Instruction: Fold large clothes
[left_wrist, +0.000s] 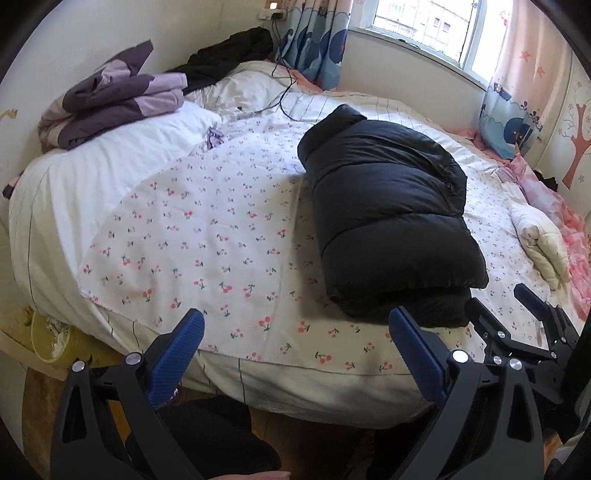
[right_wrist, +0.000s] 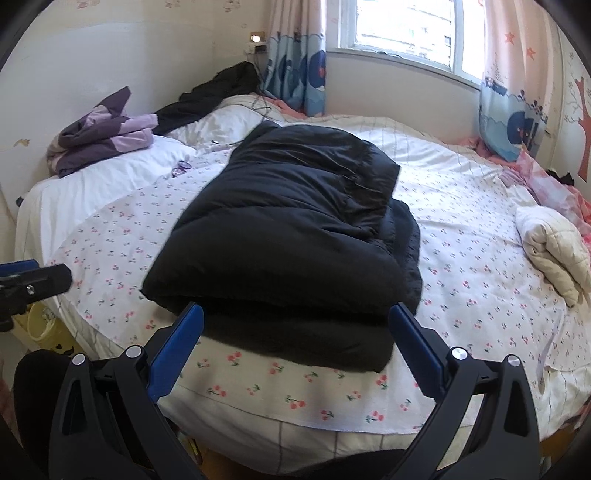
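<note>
Left wrist view: the left tongs (left_wrist: 295, 354) stand wide, holding nothing, their blue ribbed pads (left_wrist: 177, 354) on black plastic arms, poised over the near edge of the bed (left_wrist: 55, 221). A thin white sheet (left_wrist: 207, 236) printed with small red cherries lies over the bed. On it, right of centre, lies the jacket (left_wrist: 388, 206): black, puffy, quilted in broad horizontal bands, folded into a thick oblong with its collar end far and its hem near. The right tongs (left_wrist: 509, 299) show at the right, just beside the jacket's near end; their jaws are apart and empty. A purple and lilac striped quilt (left_wrist: 110, 103) sits folded far left, a dark heap (left_wrist: 229, 55) behind it, and a cream quilted roll (left_wrist: 539, 243) at the right. A yellow bin (left_wrist: 51, 339) stands on the floor, near left.

Right wrist view: the right tongs (right_wrist: 295, 354) gape wide and empty, the jacket's (right_wrist: 288, 229) near folded edge lying between the pad tips without touching them. The stacked layers show at that edge, soft and matte. Part of the left tongs (right_wrist: 33, 277) shows at the left edge; from here I cannot tell their opening.
</note>
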